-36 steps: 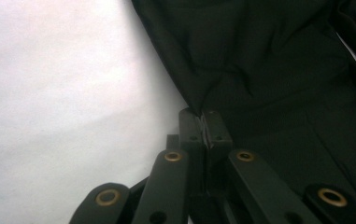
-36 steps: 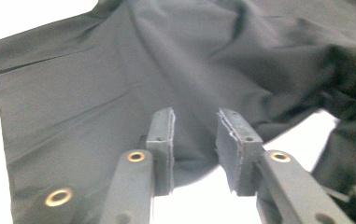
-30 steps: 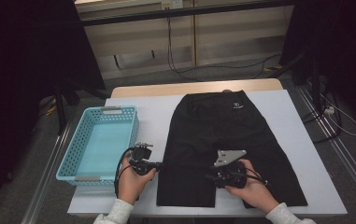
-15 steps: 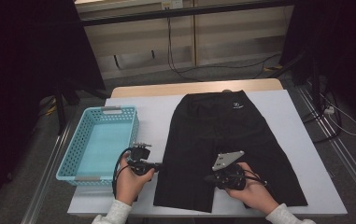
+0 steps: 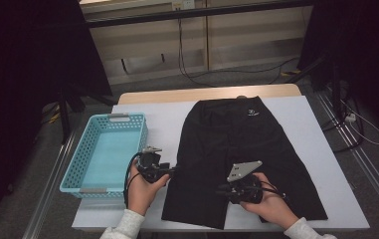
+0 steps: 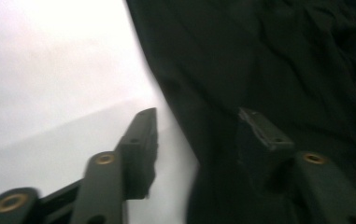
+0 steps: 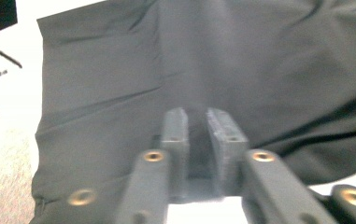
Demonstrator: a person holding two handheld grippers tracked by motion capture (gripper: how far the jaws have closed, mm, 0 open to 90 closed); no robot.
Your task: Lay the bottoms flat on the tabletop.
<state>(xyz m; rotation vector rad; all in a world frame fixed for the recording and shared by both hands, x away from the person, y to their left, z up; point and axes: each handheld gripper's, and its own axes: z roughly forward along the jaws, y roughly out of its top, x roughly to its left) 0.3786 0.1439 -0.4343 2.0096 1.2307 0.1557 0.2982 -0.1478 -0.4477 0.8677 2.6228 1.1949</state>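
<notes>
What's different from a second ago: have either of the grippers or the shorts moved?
The left gripper has just opened its jaws, which now straddle the left edge of the black shorts without pinching it. The right gripper has reopened slightly, its jaws a narrow gap apart over the fabric. Shorts, both hands and blue basket stayed put.

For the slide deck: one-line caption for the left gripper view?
Left gripper, jaws just opened, straddling the edge of the black shorts on the white table.
</notes>
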